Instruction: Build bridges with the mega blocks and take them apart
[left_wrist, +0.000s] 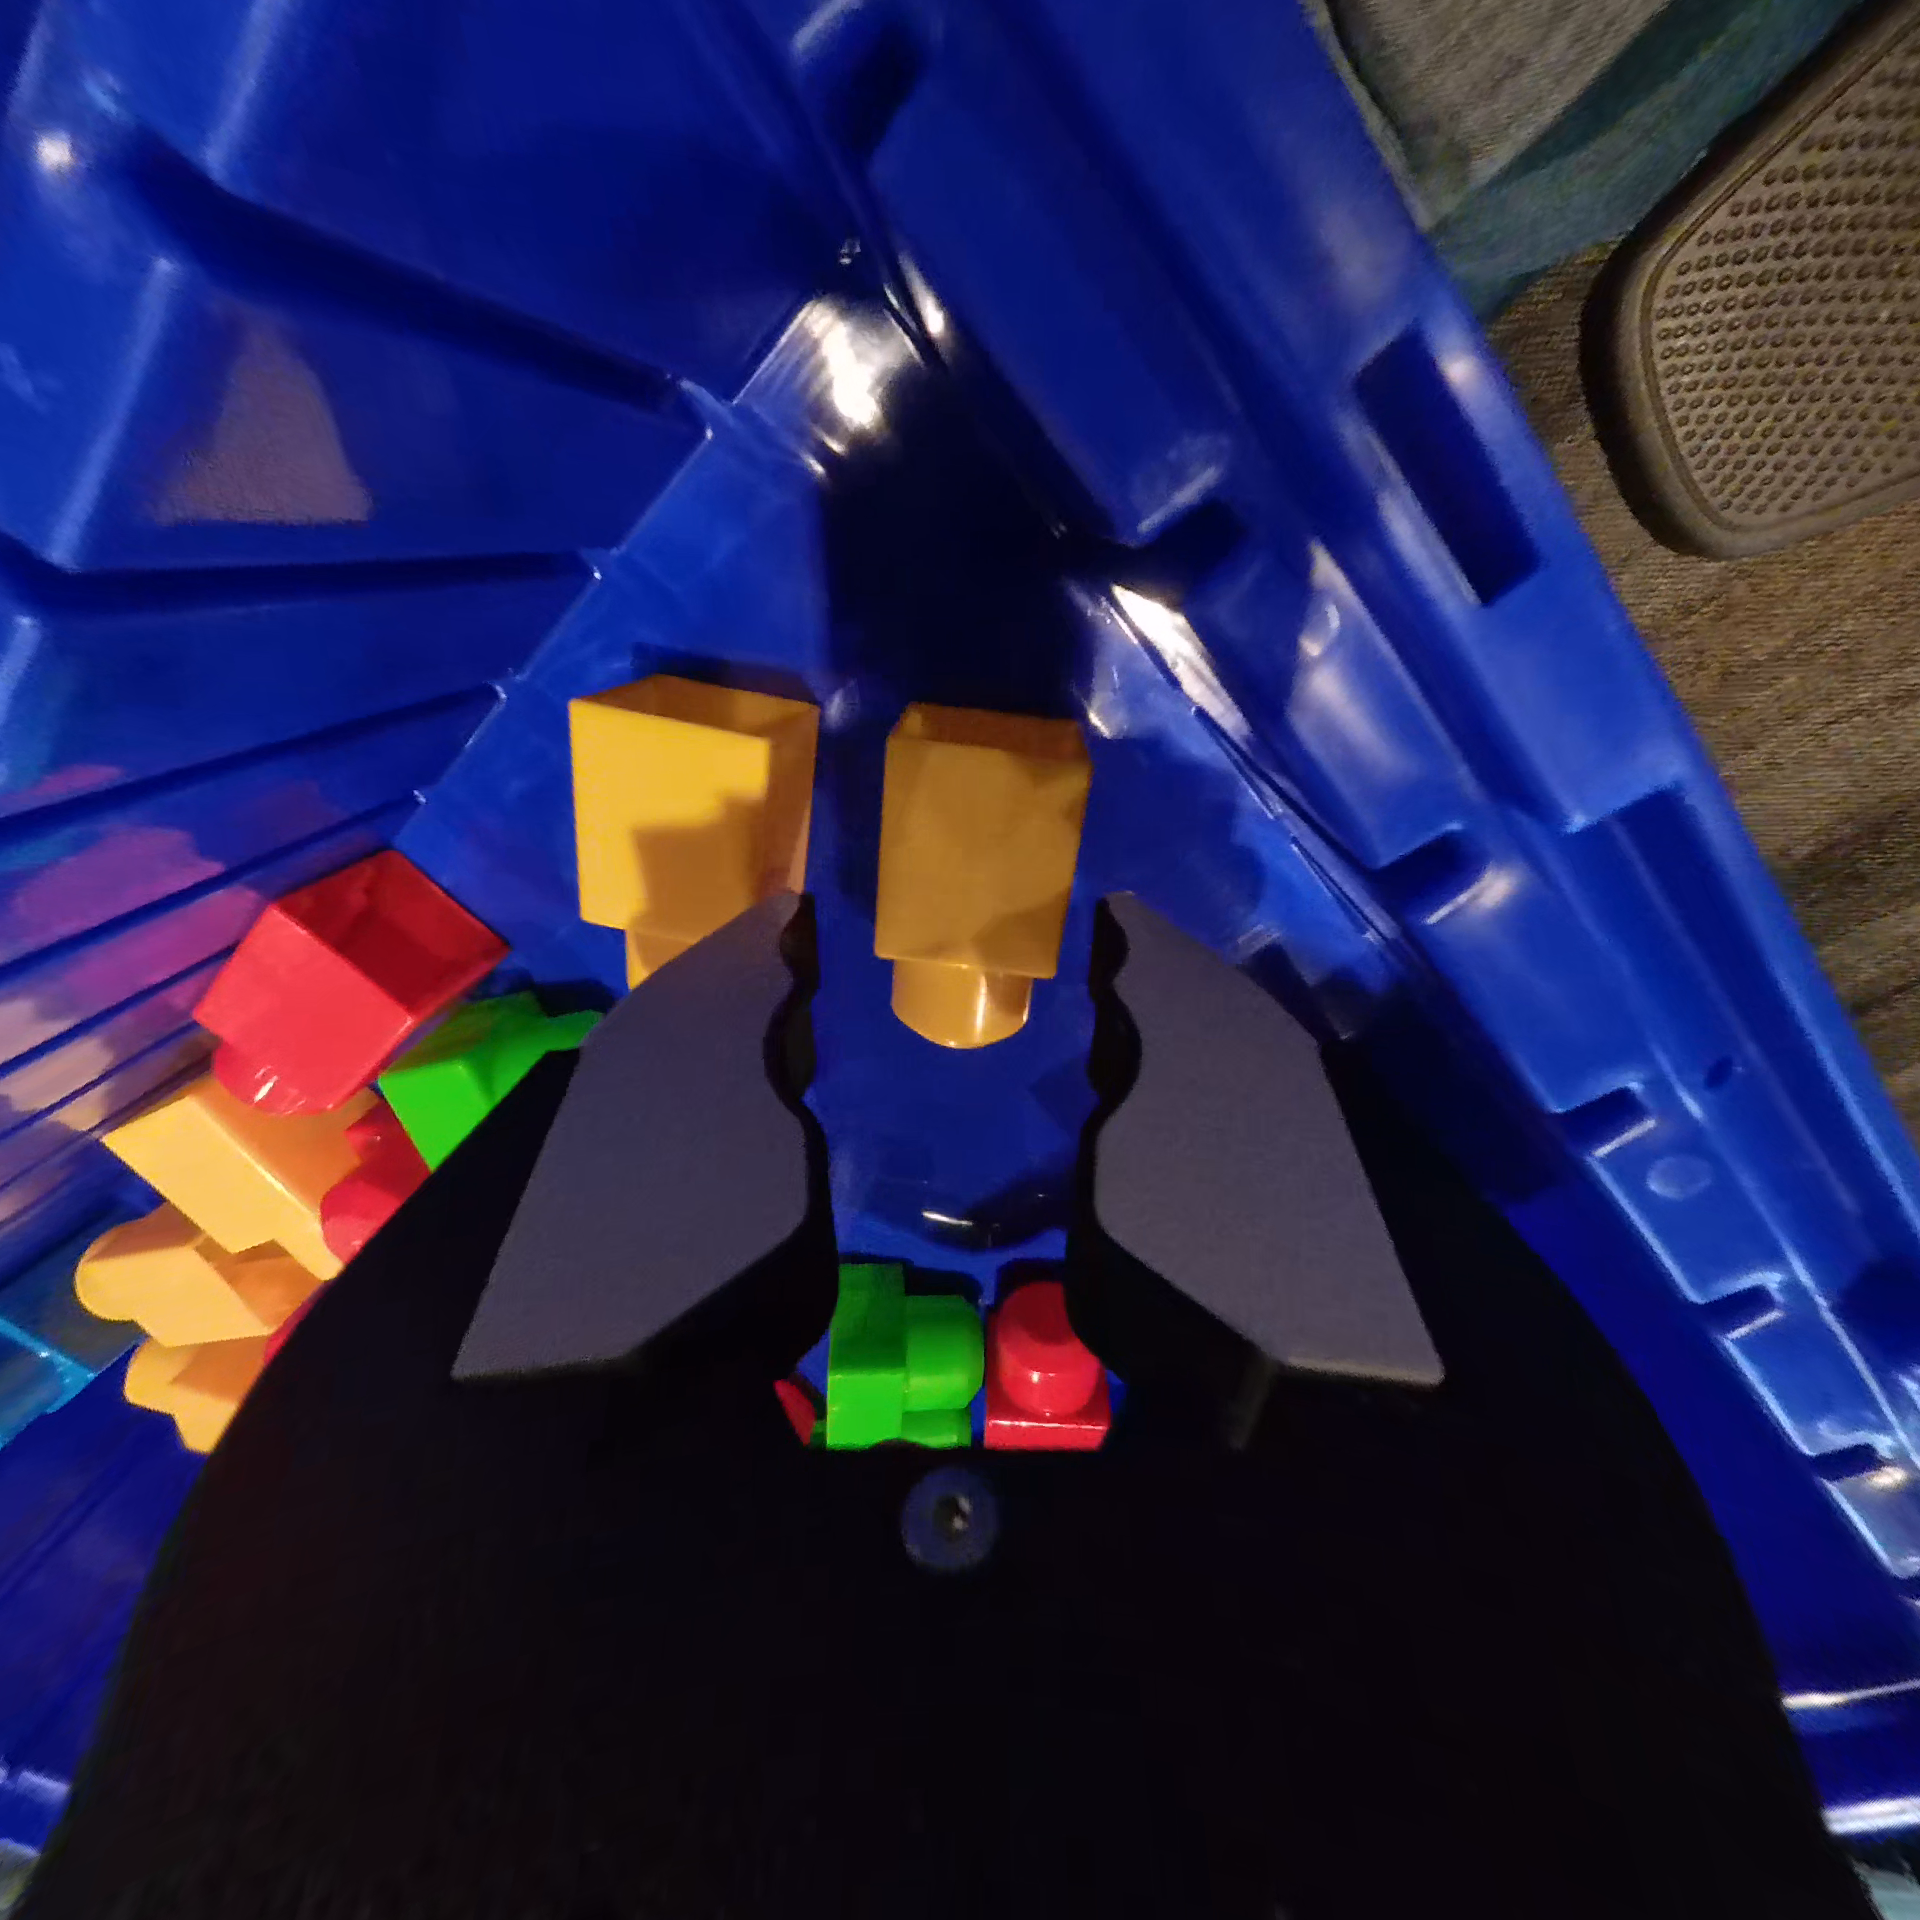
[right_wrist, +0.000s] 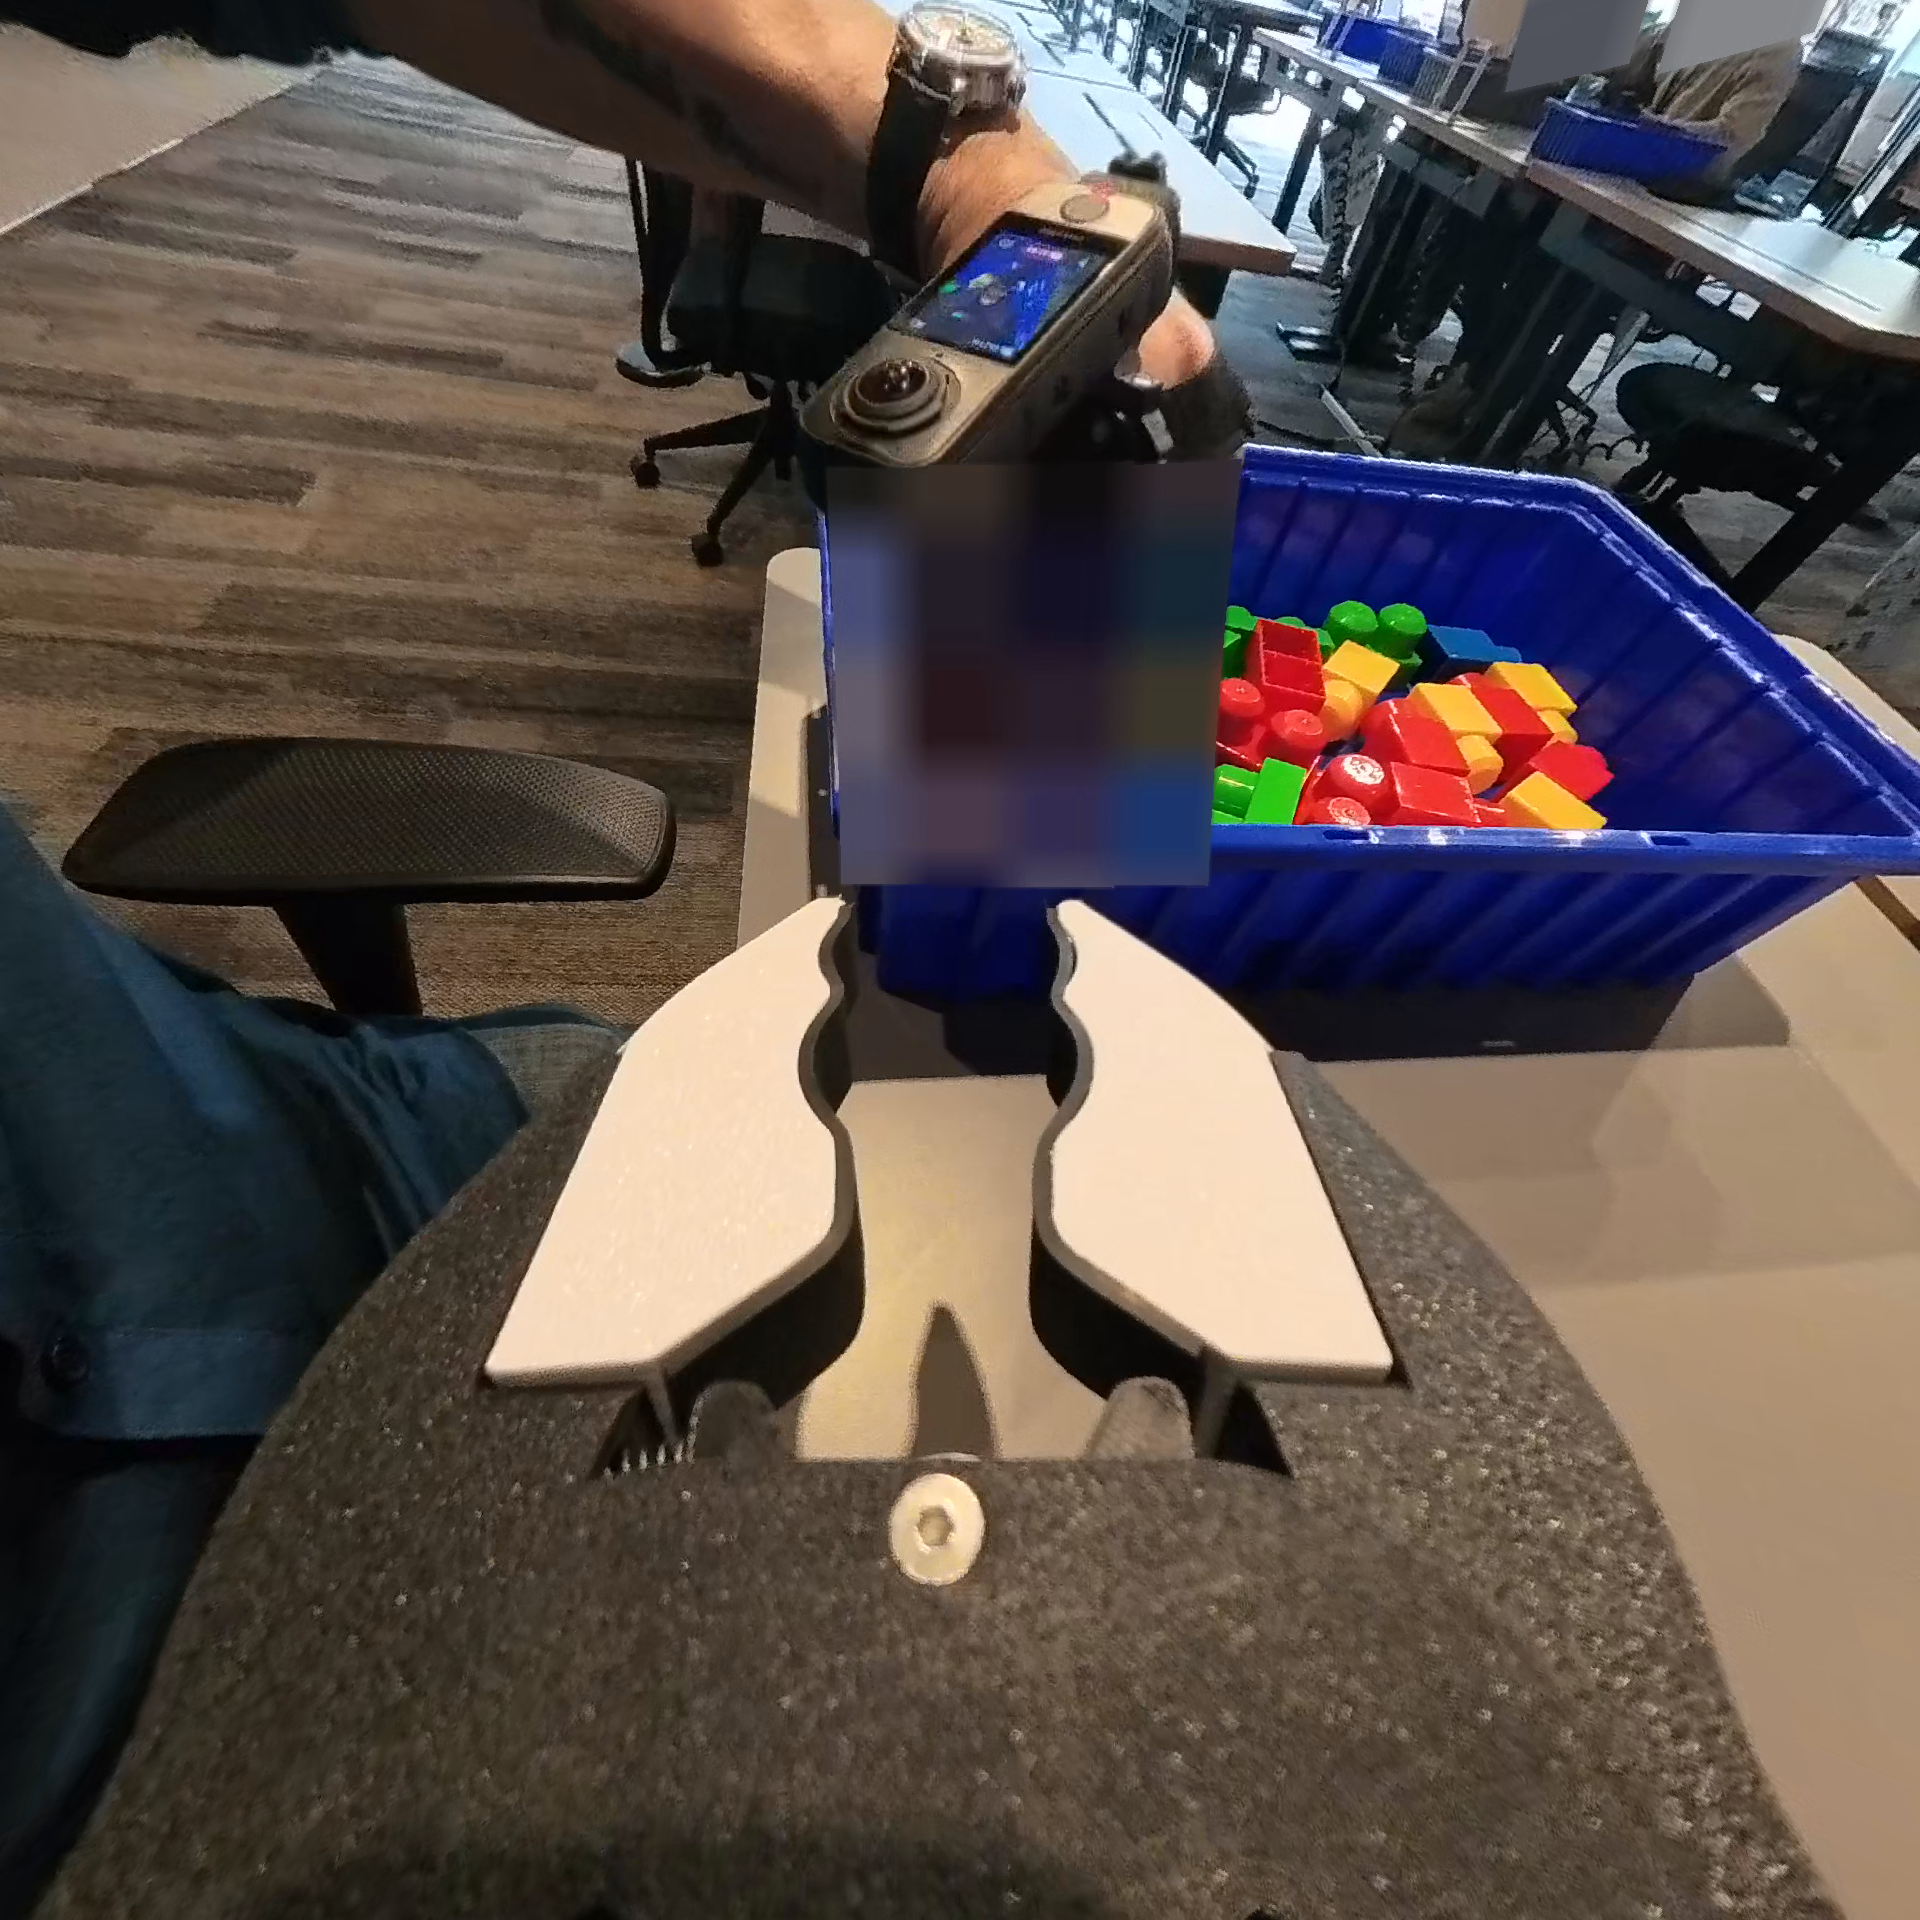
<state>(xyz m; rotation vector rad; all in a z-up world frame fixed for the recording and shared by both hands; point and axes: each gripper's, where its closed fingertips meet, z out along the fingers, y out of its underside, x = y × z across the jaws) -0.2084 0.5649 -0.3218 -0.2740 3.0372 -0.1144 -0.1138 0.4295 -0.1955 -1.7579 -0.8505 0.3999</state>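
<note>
the left tongs (left_wrist: 951, 997) reach down inside the blue bin (left_wrist: 1195, 343), released, with a yellow block (left_wrist: 971, 842) lying between the tips and another yellow block (left_wrist: 686, 800) just beside. the right tongs (right_wrist: 948, 940) hover released and empty over the counter (right_wrist: 1662, 1195), near the bin's outer wall; the mega blocks (right_wrist: 1413, 727) fill the bin.

- Your left camera looks steeply down into a corner of the blue bin (left_wrist: 1039, 436), very close to the blocks (left_wrist: 977, 862) on its floor.
- Your right camera sits back over the table's (right_wrist: 1621, 1195) near edge, facing the bin's (right_wrist: 1455, 914) outer wall.
- Both views share the bin and its blocks (right_wrist: 1413, 727).
</note>
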